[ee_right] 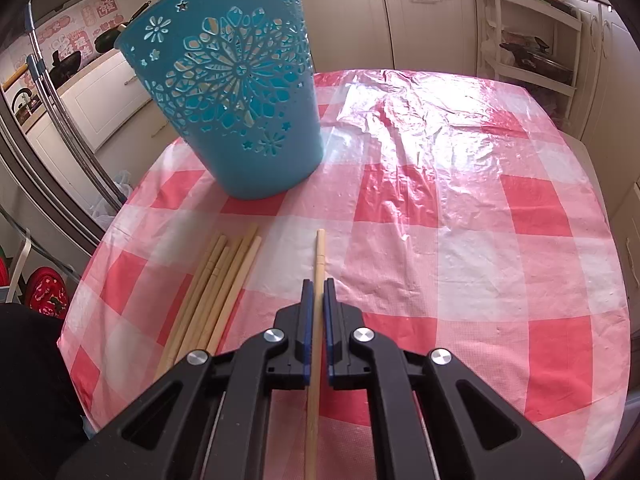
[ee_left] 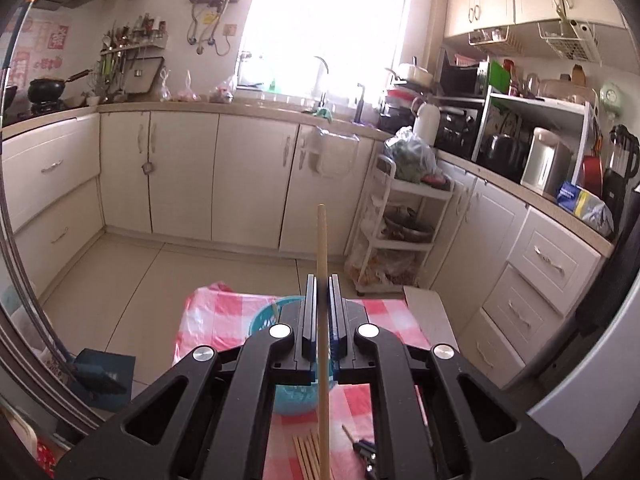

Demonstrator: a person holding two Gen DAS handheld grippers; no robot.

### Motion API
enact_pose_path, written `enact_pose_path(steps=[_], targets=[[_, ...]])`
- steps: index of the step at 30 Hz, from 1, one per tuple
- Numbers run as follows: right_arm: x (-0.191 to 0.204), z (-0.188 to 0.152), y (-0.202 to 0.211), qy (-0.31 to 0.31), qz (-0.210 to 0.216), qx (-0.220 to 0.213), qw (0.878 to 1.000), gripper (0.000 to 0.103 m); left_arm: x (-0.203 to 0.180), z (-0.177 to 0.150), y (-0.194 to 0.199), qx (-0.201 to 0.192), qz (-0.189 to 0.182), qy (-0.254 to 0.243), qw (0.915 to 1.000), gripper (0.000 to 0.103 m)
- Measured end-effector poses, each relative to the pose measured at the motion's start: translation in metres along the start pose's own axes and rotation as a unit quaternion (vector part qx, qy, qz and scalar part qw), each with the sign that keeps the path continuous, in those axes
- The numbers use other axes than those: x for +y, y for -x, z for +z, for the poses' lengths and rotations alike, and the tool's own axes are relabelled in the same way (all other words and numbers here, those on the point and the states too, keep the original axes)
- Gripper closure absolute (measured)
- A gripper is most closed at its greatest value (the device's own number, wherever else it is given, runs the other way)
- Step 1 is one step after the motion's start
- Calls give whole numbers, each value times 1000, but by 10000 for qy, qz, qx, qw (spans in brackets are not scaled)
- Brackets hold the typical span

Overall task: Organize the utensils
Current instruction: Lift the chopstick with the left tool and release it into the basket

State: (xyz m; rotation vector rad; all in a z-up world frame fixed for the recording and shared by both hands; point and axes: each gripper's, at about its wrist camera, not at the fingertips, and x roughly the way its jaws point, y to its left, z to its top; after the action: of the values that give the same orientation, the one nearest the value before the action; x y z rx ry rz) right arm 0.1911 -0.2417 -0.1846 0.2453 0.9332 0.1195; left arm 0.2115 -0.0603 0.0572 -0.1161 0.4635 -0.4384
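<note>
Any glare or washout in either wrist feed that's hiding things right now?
Left wrist view: the window is blown out white, so nothing shows through it, and the fisheye bends the cabinets. Right wrist view: glare whitens the far part of the checked tablecloth; the chopsticks and blue basket stay sharp.

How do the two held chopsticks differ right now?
The left tool holds its chopstick up over the blue basket, tip against the kitchen background. The right tool keeps its chopstick low over the tablecloth, beside the loose bundle. Both are pale wood, clamped in shut tools.
</note>
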Motion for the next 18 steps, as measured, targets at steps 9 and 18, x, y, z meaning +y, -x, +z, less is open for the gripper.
enact_pose_path(steps=[9, 18], targets=[[-2, 1, 0, -88, 83, 0, 9999, 98, 7, 33, -75, -719, 837, 230, 9936, 98], [-9, 3, 0, -176, 221, 16, 9996, 98, 25, 1, -151, -332, 1281, 444, 9902, 98]])
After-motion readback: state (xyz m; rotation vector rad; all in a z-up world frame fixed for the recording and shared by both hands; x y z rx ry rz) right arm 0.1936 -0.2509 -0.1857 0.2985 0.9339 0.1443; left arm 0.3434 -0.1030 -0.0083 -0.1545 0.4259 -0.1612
